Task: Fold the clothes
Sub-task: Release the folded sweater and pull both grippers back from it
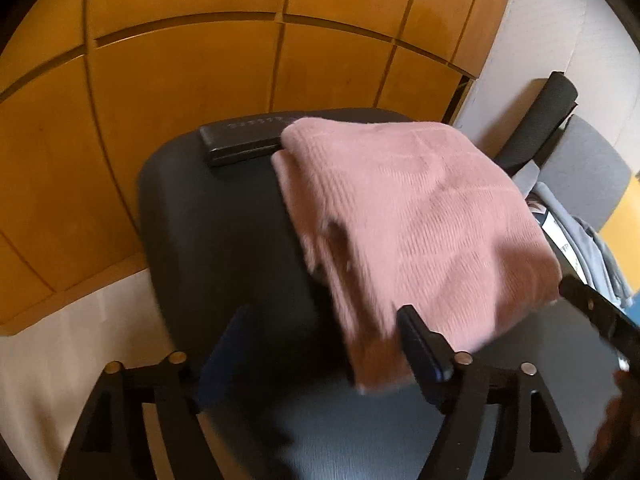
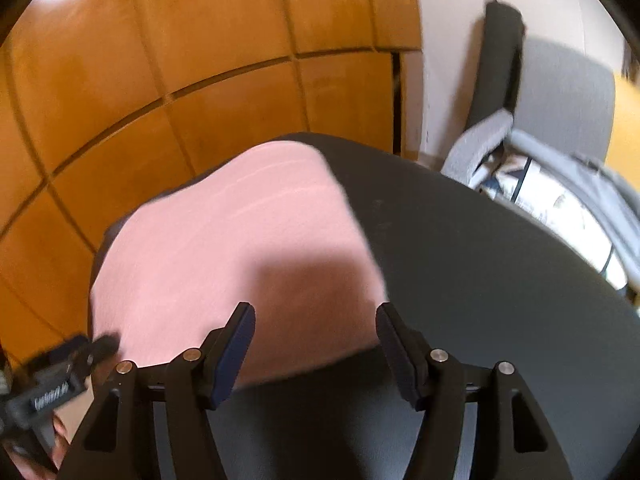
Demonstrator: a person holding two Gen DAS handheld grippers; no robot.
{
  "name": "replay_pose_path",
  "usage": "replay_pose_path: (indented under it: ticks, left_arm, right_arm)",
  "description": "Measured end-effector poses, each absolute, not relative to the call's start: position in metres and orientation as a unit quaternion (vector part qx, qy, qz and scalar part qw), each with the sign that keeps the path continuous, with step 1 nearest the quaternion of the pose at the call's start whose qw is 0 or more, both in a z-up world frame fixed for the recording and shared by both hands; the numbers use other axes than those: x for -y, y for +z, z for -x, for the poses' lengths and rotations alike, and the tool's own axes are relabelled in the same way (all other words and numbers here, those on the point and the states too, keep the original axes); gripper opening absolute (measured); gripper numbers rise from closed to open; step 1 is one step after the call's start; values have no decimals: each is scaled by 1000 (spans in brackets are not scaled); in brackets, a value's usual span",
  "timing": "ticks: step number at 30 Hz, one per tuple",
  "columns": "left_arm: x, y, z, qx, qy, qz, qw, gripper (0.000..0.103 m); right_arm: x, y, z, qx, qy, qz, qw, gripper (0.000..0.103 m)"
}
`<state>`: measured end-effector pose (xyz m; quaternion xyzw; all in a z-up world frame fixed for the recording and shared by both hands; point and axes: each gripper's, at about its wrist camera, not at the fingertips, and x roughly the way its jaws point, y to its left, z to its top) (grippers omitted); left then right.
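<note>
Right wrist view: my right claw (image 2: 316,344) and left claw (image 1: 320,344) gape wide, empty; ahead, the folded pink cloth (image 2: 236,240) could snag and unfold.

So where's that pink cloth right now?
The folded pink cloth lies on the dark round table, beside a flat black box at the far edge, in front of the wooden wall panels.

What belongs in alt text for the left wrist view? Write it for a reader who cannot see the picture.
A folded pink cloth lies on a dark round table, with the left gripper open just in front of it and gripping nothing. A flat black case sits at the table's far edge beside the cloth, orange wood wall panels behind.
</note>
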<state>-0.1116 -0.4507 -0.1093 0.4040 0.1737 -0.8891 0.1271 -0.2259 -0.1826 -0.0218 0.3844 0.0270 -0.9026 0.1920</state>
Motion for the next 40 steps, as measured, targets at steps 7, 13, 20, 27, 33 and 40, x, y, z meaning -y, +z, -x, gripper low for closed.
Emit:
replay_pose_path:
  ticks: [7, 13, 20, 27, 33, 40]
  left_arm:
    - [440, -108, 93, -173, -884, -416, 127, 82]
    - [419, -106, 79, -133, -890, -418, 123, 83]
    - [399, -105, 75, -86, -896, -422, 109, 83]
    - [391, -105, 75, -64, -895, -430, 104, 84]
    - [393, -106, 74, -64, -893, -430, 114, 84]
    - [401, -104, 67, -100, -906, -399, 96, 84]
  right_arm:
    - [190, -22, 164, -46, -900, -379, 210, 64]
    - [190, -36, 156, -48, -894, -400, 198, 64]
    - [191, -40, 142, -51, -891, -409, 188, 64]
    - [194, -39, 139, -61, -892, -405, 191, 64]
    - [193, -41, 139, -60, -891, -410, 186, 64]
    - [192, -45, 139, -54, -887, -420, 184, 64]
